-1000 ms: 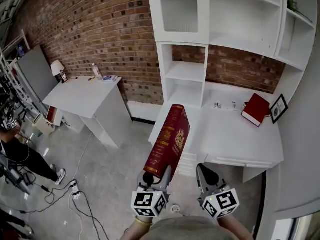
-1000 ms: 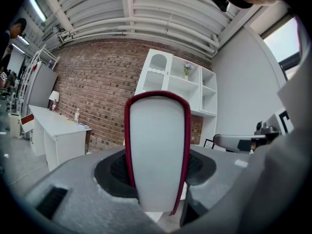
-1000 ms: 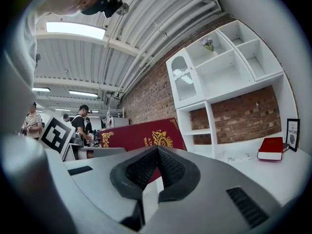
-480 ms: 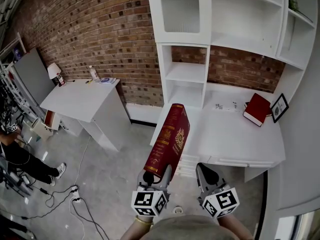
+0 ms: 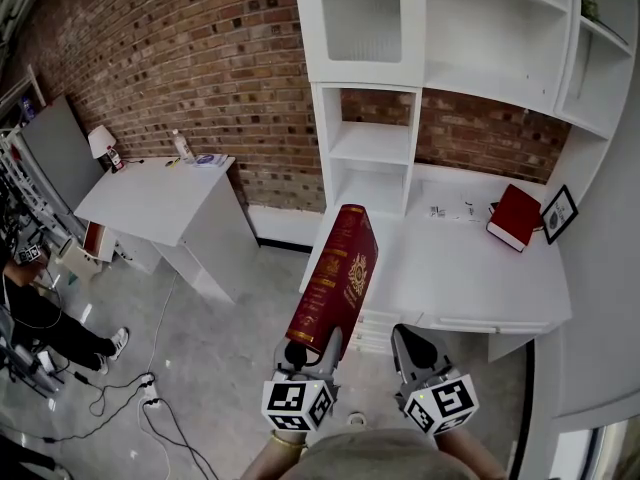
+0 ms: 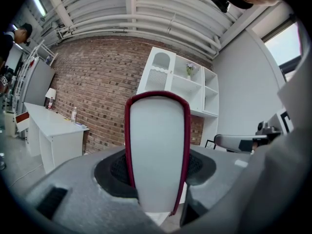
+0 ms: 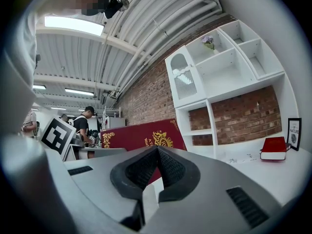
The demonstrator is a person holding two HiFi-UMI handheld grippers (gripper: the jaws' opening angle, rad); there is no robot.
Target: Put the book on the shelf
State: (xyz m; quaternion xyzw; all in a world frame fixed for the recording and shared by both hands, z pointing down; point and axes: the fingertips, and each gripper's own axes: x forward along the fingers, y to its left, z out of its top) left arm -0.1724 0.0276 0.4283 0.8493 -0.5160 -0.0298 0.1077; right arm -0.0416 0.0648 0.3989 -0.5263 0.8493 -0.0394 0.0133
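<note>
A dark red book with gold ornament (image 5: 335, 276) stands upright and tilted in my left gripper (image 5: 305, 351), which is shut on its lower end. In the left gripper view the book's white page edge (image 6: 156, 145) fills the space between the jaws. The white shelf unit (image 5: 370, 158) rises ahead of the book against the brick wall. My right gripper (image 5: 412, 351) hangs beside the left one, shut and holding nothing; in its own view the pads (image 7: 157, 155) meet, with the book's cover (image 7: 141, 135) behind them.
A white desk (image 5: 470, 273) joins the shelf unit and carries a second red book (image 5: 515, 218) and a small picture frame (image 5: 557, 216). A white side table (image 5: 160, 196) stands at the left. A person (image 5: 30, 308) and floor cables (image 5: 150, 388) are at the far left.
The view has drifted a little: the side table and the person sit further left. The book and both grippers keep their places in the picture, and the grip is unchanged.
</note>
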